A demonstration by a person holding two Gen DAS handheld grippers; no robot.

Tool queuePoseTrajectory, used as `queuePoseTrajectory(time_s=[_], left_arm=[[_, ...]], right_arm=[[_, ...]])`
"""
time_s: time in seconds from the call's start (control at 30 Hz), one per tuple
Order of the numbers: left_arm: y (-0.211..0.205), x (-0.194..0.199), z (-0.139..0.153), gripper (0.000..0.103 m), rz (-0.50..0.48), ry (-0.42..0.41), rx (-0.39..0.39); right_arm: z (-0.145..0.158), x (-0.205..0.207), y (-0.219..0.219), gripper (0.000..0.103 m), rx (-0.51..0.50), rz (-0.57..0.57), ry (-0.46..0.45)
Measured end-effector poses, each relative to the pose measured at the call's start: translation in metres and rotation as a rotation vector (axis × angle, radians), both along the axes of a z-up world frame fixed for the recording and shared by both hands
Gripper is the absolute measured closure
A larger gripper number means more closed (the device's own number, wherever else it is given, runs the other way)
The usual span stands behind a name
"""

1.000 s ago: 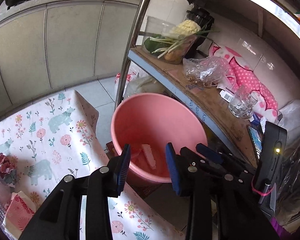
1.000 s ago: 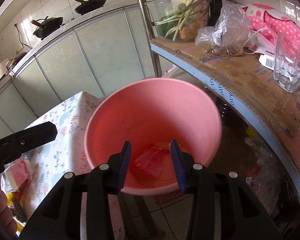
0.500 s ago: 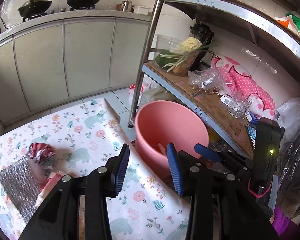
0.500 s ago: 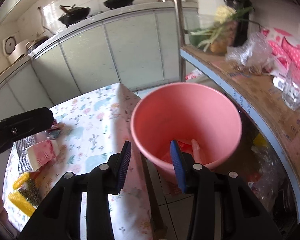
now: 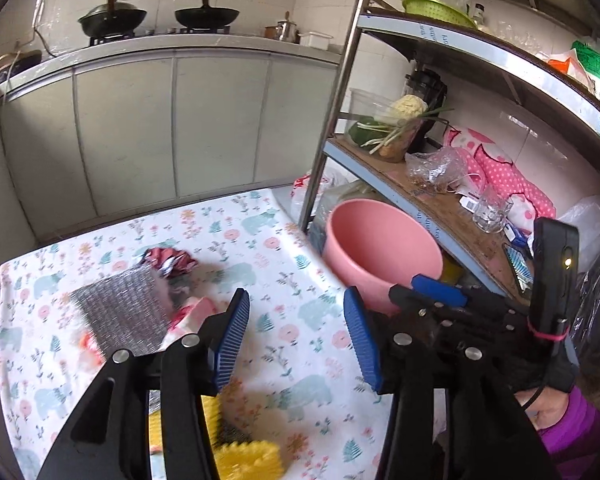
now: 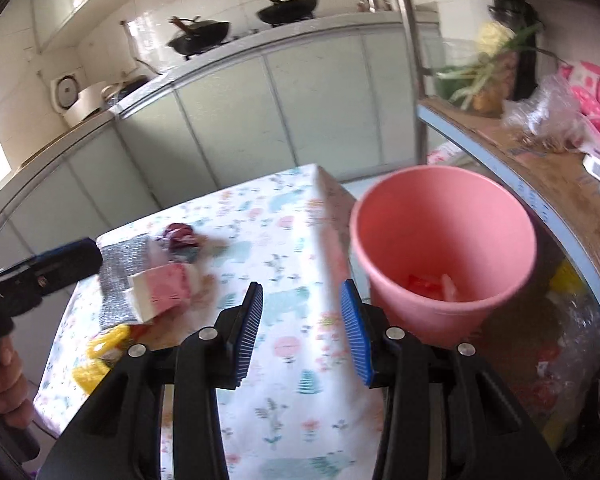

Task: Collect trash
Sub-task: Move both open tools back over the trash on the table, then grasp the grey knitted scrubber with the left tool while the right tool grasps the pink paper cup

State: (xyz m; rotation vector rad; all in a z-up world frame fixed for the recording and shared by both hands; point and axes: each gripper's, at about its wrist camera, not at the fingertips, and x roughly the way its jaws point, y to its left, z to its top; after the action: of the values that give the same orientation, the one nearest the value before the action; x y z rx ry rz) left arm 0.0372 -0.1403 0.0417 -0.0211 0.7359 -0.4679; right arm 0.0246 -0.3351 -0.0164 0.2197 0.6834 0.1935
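Note:
A pink bucket (image 5: 380,248) stands off the table's right edge; in the right wrist view (image 6: 444,240) it holds red and white scraps (image 6: 432,284). On the floral tablecloth (image 5: 284,280) lie a crumpled red wrapper (image 5: 168,260), a silver foil bag (image 5: 124,312), a pink-and-white carton (image 6: 164,288) and yellow trash (image 5: 248,456). My left gripper (image 5: 296,336) is open and empty above the table. My right gripper (image 6: 302,328) is open and empty above the table's right part, left of the bucket.
A metal shelf rack (image 5: 440,200) stands right of the bucket, with a glass (image 5: 492,212), plastic bags and vegetables on it. Kitchen cabinets (image 5: 172,128) with woks on the counter run behind the table. The floor lies between them.
Both grippers have pulled back from over the bucket and swung left over the table. The table's trash has come into view. Both stay open and empty.

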Motion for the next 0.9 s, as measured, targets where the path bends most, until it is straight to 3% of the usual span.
queuePoseTrajectory(time_s=[0.2, 0.53, 0.73, 0.8, 0.9], left_arm=[[0.052, -0.02, -0.004, 0.054, 0.095, -0.034, 0.034], [0.133, -0.041, -0.036, 0.054, 0.239, 0.013, 0.098], [0.144, -0.054, -0.056, 0.055, 0.204, 0.034, 0.025], [0.139, -0.053, -0.064, 0.055, 0.177, 0.054, 0.034], [0.133, -0.044, -0.072, 0.055, 0.128, 0.067, 0.095]], right_arm=[[0.005, -0.008, 0.034, 0.061, -0.049, 0.113, -0.024], [-0.012, -0.015, 0.079, 0.061, 0.0, 0.334, 0.079], [-0.022, -0.019, 0.103, 0.06, 0.008, 0.451, 0.128], [-0.027, -0.02, 0.11, 0.054, 0.003, 0.484, 0.16], [-0.033, -0.018, 0.117, 0.053, -0.003, 0.512, 0.192]])
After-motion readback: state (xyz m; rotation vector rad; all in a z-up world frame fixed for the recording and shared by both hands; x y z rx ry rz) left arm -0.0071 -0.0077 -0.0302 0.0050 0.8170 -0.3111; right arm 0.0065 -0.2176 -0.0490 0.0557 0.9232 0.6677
